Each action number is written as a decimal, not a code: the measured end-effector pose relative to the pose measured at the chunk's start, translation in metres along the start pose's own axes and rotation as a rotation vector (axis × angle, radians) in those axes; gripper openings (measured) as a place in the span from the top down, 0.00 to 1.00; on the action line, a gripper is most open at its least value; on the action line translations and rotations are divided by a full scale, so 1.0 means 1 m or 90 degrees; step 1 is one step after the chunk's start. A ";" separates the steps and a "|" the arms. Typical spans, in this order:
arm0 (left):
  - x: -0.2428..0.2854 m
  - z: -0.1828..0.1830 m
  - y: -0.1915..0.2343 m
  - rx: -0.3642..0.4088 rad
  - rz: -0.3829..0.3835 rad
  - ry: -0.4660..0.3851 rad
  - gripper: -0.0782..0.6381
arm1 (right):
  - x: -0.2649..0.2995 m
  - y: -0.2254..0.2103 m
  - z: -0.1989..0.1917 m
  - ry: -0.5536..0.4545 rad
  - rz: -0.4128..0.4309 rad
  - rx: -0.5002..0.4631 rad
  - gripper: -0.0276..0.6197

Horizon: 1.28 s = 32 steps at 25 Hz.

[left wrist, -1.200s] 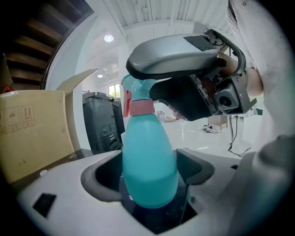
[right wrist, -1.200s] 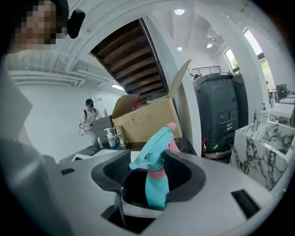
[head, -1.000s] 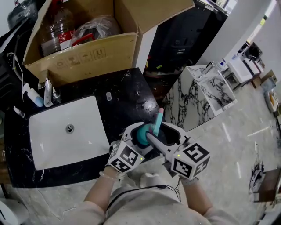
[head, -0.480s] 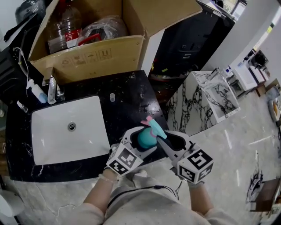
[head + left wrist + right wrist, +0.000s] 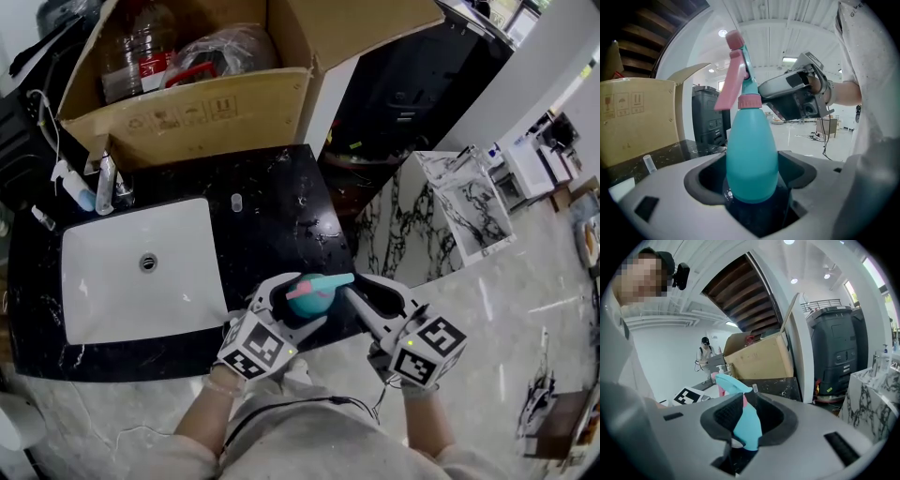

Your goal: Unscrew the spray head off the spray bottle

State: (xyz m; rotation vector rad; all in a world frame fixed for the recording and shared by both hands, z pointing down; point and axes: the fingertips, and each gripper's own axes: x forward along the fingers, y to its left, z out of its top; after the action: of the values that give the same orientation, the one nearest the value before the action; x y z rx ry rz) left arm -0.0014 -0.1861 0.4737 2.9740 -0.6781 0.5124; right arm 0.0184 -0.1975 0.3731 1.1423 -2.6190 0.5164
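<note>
A teal spray bottle with a pink-and-teal spray head is held above the front edge of the black counter. My left gripper is shut on the bottle's body, which stands upright between its jaws. In the left gripper view the spray head rises above a pink collar, with the right gripper just behind it. My right gripper comes in from the right and is shut on the spray head, whose teal nozzle pokes out past its jaws.
A white sink is set into the counter at the left, with small bottles behind it. A large cardboard box with a water jug stands at the back. A marble pedestal is on the right. A small clear vial lies on the counter.
The right gripper's jaws have closed on the spray head. The nozzle has swung from pointing away from me to pointing right. Both grippers stayed over the counter's front edge.
</note>
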 end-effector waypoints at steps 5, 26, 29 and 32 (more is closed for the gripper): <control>0.000 0.000 0.000 0.000 0.002 -0.001 0.40 | 0.013 -0.011 0.003 -0.021 -0.014 0.027 0.83; -0.001 -0.002 0.000 -0.003 0.015 0.012 0.41 | 0.014 0.061 0.006 -0.105 0.077 -0.061 0.39; -0.001 -0.003 -0.001 -0.003 0.015 0.013 0.41 | 0.019 0.058 0.003 -0.092 0.047 -0.098 0.39; -0.001 -0.002 -0.001 -0.002 0.016 0.013 0.41 | 0.016 0.051 0.001 -0.085 0.015 -0.117 0.49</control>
State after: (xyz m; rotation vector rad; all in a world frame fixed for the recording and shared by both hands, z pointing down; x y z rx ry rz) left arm -0.0022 -0.1845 0.4758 2.9572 -0.7141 0.5431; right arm -0.0302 -0.1767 0.3665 1.1239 -2.7280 0.2041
